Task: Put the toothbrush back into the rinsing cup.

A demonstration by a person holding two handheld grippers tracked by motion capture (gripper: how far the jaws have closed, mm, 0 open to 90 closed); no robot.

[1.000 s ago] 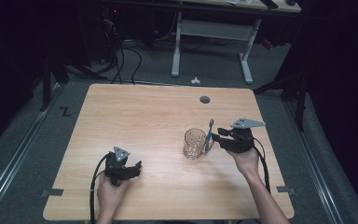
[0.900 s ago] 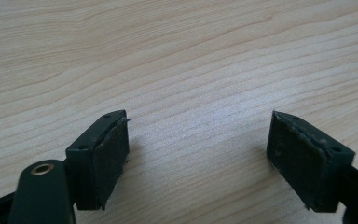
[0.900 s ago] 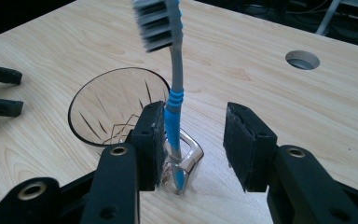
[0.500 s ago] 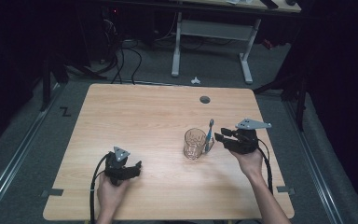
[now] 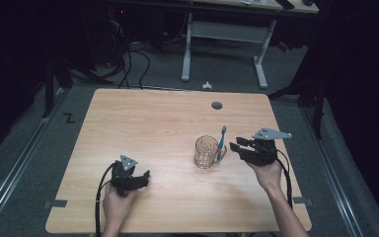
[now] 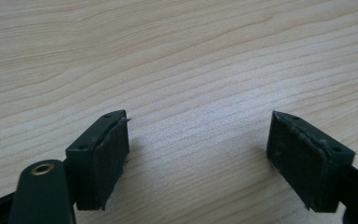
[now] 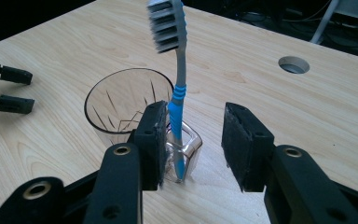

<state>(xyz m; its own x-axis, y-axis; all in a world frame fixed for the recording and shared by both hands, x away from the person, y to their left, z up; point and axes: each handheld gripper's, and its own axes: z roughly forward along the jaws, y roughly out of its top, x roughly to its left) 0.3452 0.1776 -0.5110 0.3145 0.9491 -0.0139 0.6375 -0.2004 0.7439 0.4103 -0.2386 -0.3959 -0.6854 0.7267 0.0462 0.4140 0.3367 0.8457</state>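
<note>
A clear cut-glass cup [image 5: 205, 153] stands on the wooden table [image 5: 153, 123], right of centre. A blue and grey toothbrush [image 5: 221, 142] stands upright in a small clear holder on the cup's right side, bristles up. My right gripper [image 5: 236, 147] sits just right of it, open. In the right gripper view the toothbrush [image 7: 177, 93] rises beside the cup [image 7: 121, 105], close to the left jaw of my right gripper [image 7: 193, 135], and nothing is clamped. My left gripper [image 5: 145, 177] rests low at the front left, open over bare wood [image 6: 198, 154].
A round cable hole [image 5: 216, 105] lies in the table's far side, behind the cup. A white desk frame [image 5: 222, 44] and cables stand on the dark floor beyond the table. My left gripper [image 7: 4, 88] shows at the left edge of the right gripper view.
My right gripper has drawn back slightly to the right, away from the toothbrush, which stays upright in its holder. The left gripper has not moved.
</note>
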